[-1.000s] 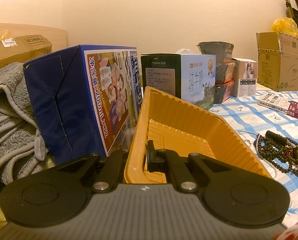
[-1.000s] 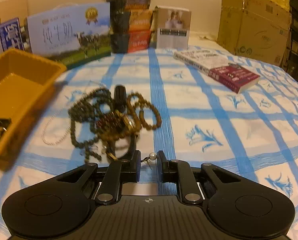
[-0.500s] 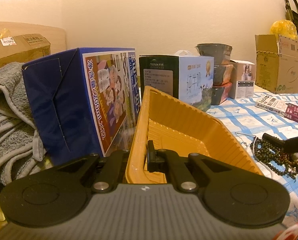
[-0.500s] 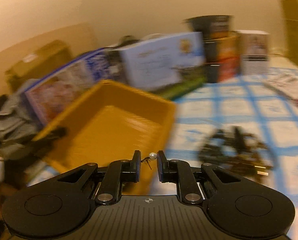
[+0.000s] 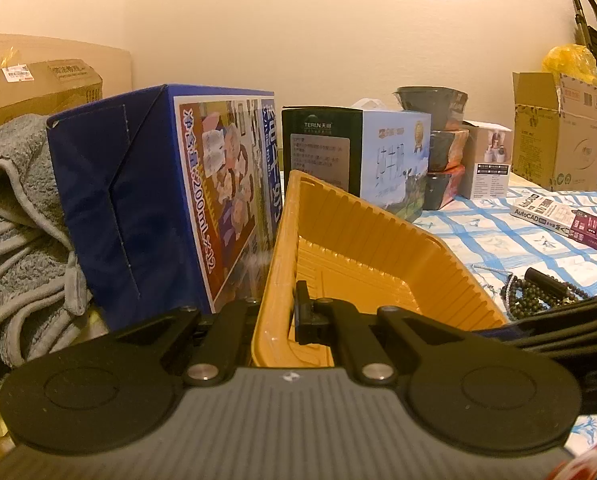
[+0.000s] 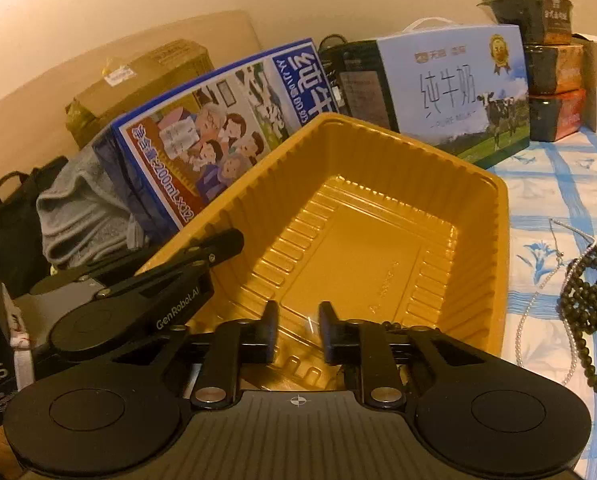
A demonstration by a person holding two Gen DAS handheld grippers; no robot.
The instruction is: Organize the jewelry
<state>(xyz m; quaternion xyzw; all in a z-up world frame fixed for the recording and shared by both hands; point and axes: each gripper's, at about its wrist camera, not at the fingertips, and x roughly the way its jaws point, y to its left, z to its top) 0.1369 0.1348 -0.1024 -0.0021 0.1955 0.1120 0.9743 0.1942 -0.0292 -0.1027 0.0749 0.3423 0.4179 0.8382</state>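
My left gripper (image 5: 276, 312) was clamped on the near-left rim of the yellow tray (image 5: 362, 236), one finger outside the wall, one inside. From the right wrist cam I saw that same gripper (image 6: 218, 246) at the tray (image 6: 378, 216) edge. My right gripper (image 6: 297, 330) hung over the tray's near end w/ fingers parted, nothing between them (a tiny pale glint lay on the tray floor just past the tips, too small to ID). The bead jewelry pile (image 6: 586, 300) lay on the blue-checked cloth (image 6: 546, 184) just right of the tray, w/ a thin pearl strand (image 6: 526, 328) beside it. Behind the tray stood a blue milk carton box (image 6: 202, 136) & a white milk box (image 6: 458, 92); grey towel (image 5: 14, 224) to the left.
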